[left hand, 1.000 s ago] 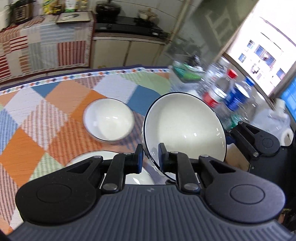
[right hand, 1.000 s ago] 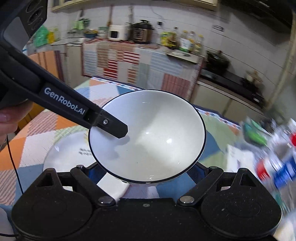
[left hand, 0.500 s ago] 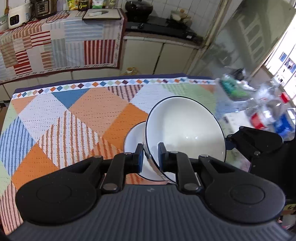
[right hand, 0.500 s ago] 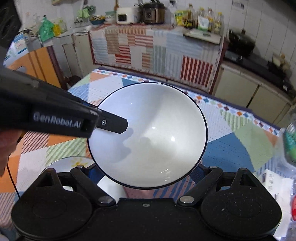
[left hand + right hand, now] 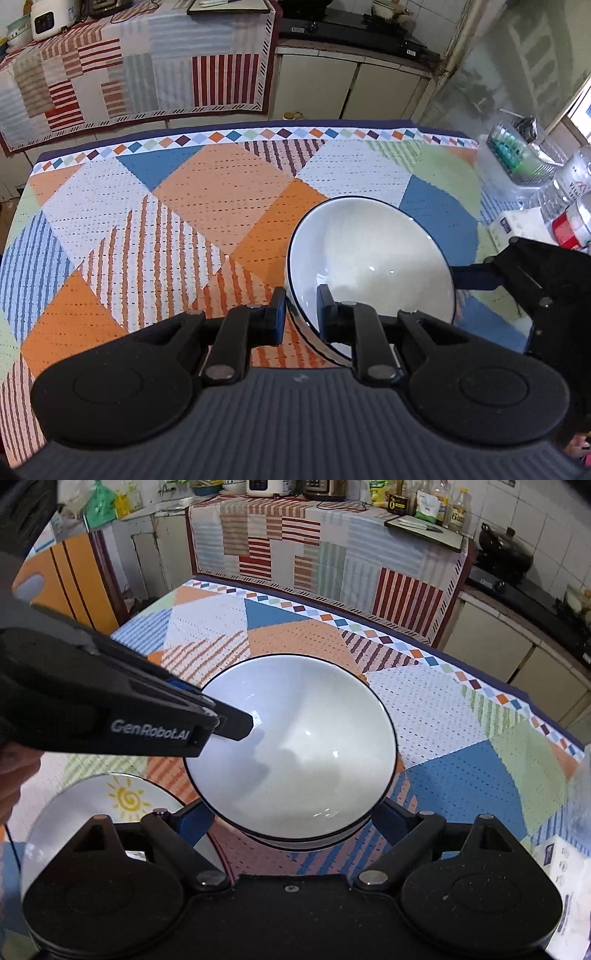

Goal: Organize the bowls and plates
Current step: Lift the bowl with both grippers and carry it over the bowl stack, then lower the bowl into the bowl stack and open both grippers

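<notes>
With the left gripper (image 5: 300, 312) pinching the near-left rim of the blue-rimmed white bowl (image 5: 291, 746) and the right gripper (image 5: 291, 823) spread wide round its base, it hangs over the patchwork tablecloth (image 5: 192, 206), apparently unstacked, right of the sun-printed plate (image 5: 110, 805).

I see a glossy, smooth glazed bowl (image 5: 295, 746) throwing highlights, a woven, perforated cloth (image 5: 207, 206) over the surface under it, a shiny plate (image 5: 92, 812) beside the bowl, and matt black plastic fingers (image 5: 277, 314).
</notes>
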Action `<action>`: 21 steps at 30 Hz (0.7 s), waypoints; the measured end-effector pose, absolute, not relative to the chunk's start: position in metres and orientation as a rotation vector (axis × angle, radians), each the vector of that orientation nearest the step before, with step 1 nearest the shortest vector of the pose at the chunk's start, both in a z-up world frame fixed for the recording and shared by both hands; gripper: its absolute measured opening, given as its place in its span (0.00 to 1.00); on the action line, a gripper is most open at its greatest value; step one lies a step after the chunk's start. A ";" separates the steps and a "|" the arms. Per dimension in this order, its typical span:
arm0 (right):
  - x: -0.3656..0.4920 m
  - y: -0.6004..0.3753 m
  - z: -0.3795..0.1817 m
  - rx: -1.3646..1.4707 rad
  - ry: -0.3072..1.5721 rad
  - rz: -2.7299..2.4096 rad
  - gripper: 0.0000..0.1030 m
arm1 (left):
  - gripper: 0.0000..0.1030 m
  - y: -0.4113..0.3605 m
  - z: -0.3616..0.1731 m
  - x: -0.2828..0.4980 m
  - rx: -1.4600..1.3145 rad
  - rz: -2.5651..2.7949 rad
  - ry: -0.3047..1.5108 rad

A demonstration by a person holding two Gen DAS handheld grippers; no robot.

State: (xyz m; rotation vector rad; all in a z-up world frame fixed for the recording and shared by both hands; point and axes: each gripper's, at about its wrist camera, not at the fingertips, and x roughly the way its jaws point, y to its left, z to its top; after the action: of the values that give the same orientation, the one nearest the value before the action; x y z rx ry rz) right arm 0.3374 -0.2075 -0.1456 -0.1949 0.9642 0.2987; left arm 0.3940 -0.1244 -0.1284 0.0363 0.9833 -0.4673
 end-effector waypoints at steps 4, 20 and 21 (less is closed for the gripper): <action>0.337 -0.204 -0.150 -0.214 0.952 0.275 0.92 | 0.16 -0.122 -0.135 0.398 0.011 -0.482 0.997; 0.263 -0.212 -0.104 -0.062 0.836 0.230 0.92 | 0.27 -0.089 -0.067 0.334 -0.001 -0.515 0.939; 0.256 -0.211 -0.100 -0.059 0.830 0.236 0.92 | 0.30 -0.085 -0.062 0.328 -0.004 -0.516 0.965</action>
State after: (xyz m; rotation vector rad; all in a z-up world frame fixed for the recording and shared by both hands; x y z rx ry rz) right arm 0.2565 -0.2107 -0.1002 -0.0590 0.8297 0.2362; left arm 0.3277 -0.0855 -0.0623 -0.0041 0.9655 -0.5164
